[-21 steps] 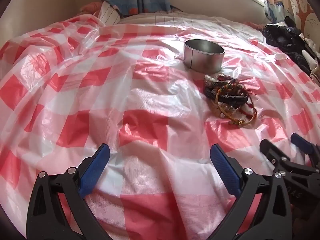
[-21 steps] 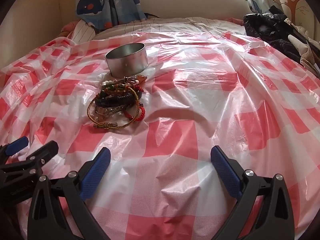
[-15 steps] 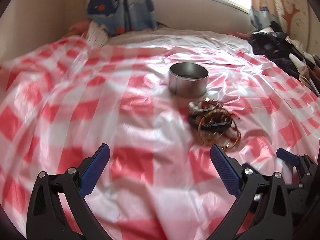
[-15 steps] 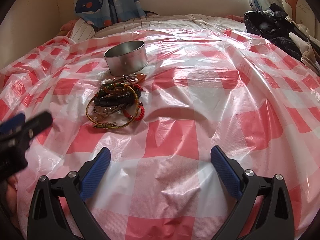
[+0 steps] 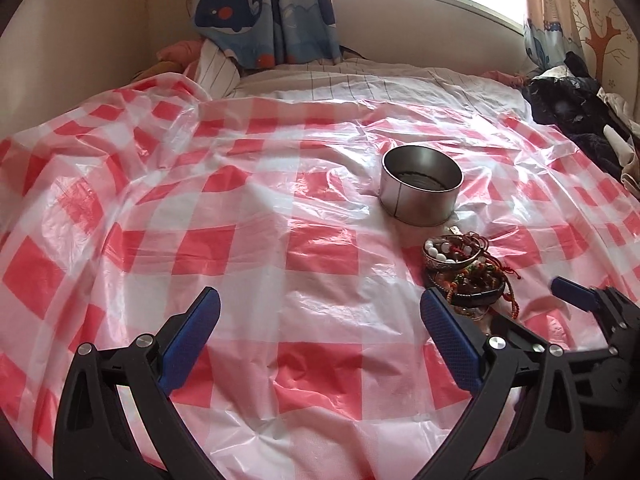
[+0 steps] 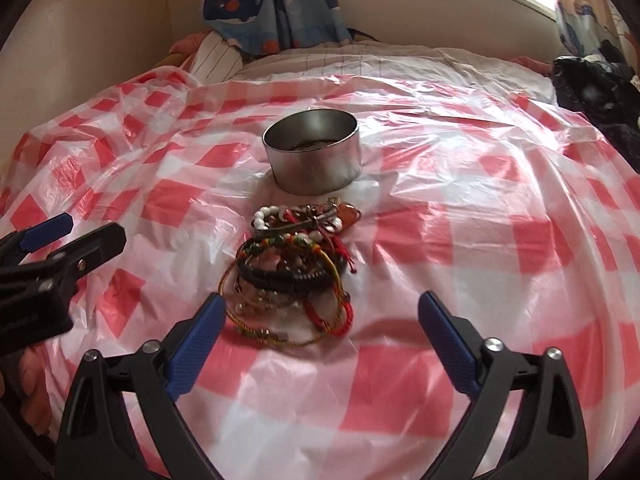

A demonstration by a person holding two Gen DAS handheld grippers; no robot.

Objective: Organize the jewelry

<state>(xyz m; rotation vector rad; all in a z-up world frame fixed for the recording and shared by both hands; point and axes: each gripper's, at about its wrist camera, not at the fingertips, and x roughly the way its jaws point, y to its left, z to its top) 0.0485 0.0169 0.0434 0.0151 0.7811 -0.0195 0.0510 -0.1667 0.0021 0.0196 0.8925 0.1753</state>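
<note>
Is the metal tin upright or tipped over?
Upright: the metal tin stands on its base, open rim facing up, behind the bracelet pile.

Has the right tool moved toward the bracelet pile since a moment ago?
Yes. In its own view the right tool now sits closer to the bracelet pile, which lies nearer its left pad; the tin stays beyond.

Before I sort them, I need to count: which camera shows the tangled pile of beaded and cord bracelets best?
The right wrist view: the tangled pile of beaded and cord bracelets lies central and unobstructed. In the left wrist view, it sits off-centre, partly hidden.
</note>
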